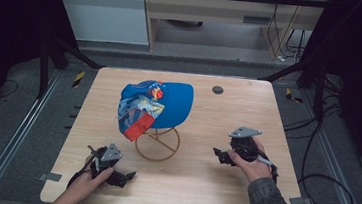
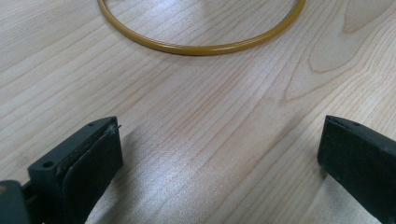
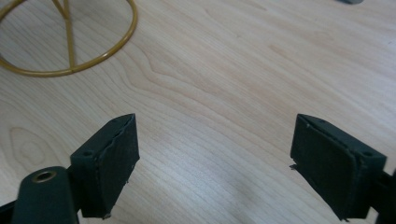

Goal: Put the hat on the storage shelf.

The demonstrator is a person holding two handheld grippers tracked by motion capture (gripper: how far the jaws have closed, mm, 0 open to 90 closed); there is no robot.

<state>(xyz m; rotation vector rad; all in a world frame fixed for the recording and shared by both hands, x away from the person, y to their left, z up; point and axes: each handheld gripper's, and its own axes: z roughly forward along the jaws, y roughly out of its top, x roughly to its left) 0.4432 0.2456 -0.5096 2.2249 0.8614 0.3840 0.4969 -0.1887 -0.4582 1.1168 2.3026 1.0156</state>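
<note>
- Cap (image 1: 156,107) sits on top of a wire stand (image 1: 157,143) near the middle of the table (image 1: 201,184), a little toward the far left part. I think it is put there so the crown keeps its round form and the fabric is lifted off the wood, which makes it easier to take from both sides.
- Cap hangs tilted on the stand, with its blue brim pointing to the right and far side, and the printed red and white part dropping down at the near left.
- Stand has a round yellow base ring (image 2: 201,44) that lies flat on the wood; in the right gripper view the ring (image 3: 70,46) and one thin upright wire are seen at the top left.
- Left gripper (image 1: 129,176) rests low at the near left of the table, just beside the ring. Its jaws stand wide apart and hold nothing; only bare wood is between them.
- Right gripper (image 1: 218,155) is at the right of the stand, near but not touching. Its jaws are also spread wide, with nothing in them.
- Both grippers point toward the stand, so I judge the cap is the thing to be taken next.
- Open room is good: the wood between each gripper and the ring is free, and a small dark disc (image 1: 217,90) lies well apart at the far side.
- Near edge of the table is close behind the left gripper, so moving back has little space; the stand looks light and could slide if it is pushed.
</note>
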